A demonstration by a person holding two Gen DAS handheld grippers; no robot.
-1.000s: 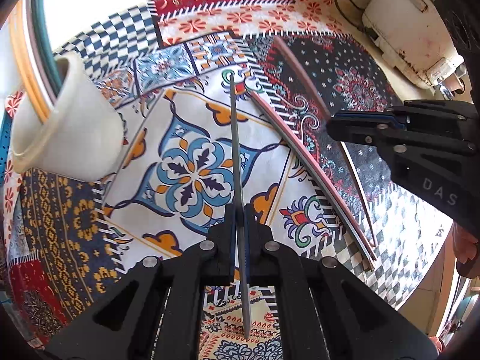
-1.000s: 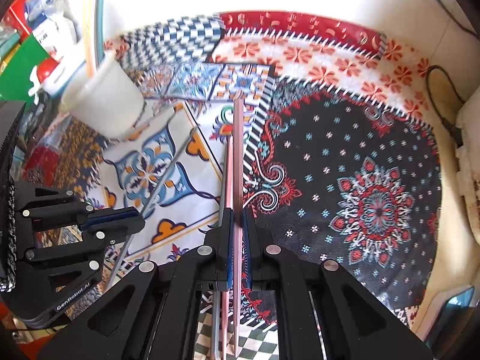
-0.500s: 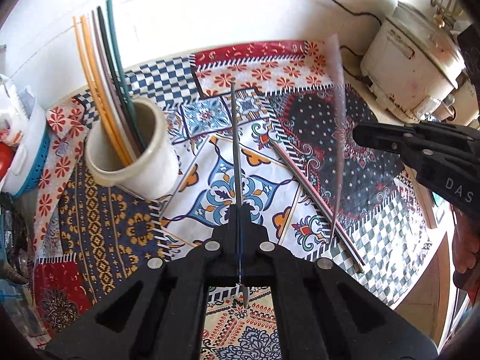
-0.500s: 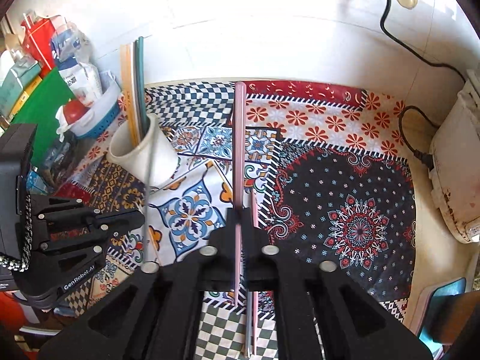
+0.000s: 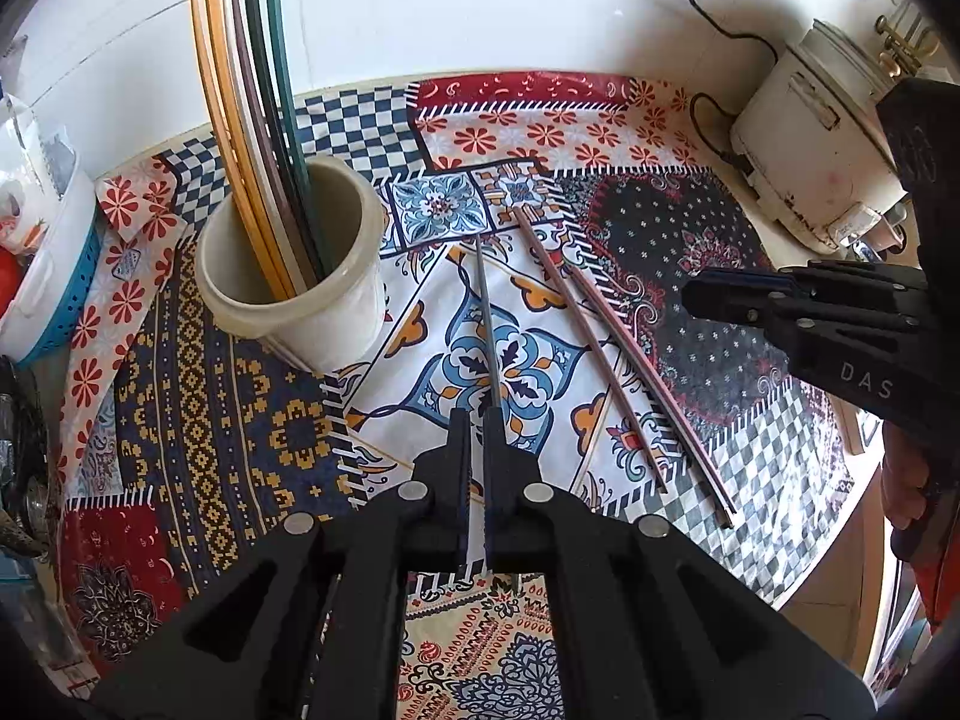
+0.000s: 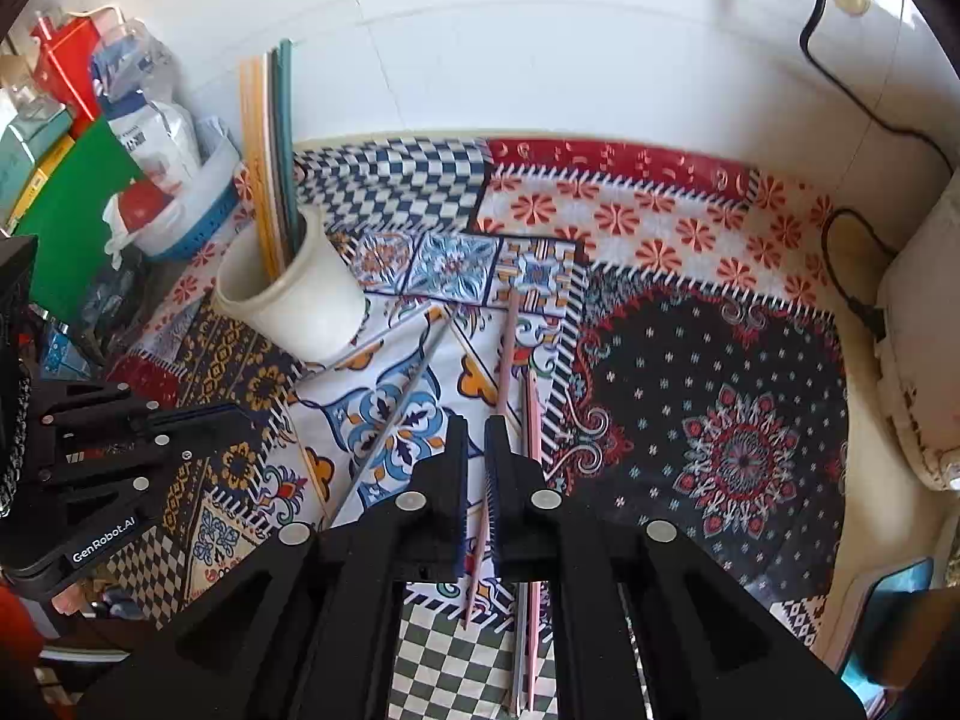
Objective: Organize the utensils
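Observation:
A cream cup (image 5: pixel 324 324) (image 6: pixel 300 312) with several long chopsticks (image 5: pixel 258 120) stands at the left on the patterned cloth. A grey chopstick (image 5: pixel 486 324) (image 6: pixel 396 414) lies loose on the cloth below my left gripper (image 5: pixel 478 414) (image 6: pixel 246 420), whose jaws show a narrow gap with nothing clamped. My right gripper (image 6: pixel 476 420) (image 5: pixel 690 297) is opening. A pink chopstick (image 6: pixel 507 360) (image 5: pixel 588 348) shows through its gap, but the left wrist view has it lying on the cloth, clear of the pads. Two more chopsticks (image 5: pixel 660 396) (image 6: pixel 531 408) lie beside it.
A white rice cooker (image 5: pixel 810 150) with a black cable (image 6: pixel 840 78) stands at the right by the tiled wall. A blue and white basket (image 6: pixel 192 216), a green board (image 6: pixel 72 192) and packets crowd the left. A hand (image 5: pixel 906 480) shows behind the right gripper.
Both grippers have risen. Half a second ago each was clamped on a raised chopstick. Now the grey and the pink one lie on the cloth and both pairs of jaws have parted.

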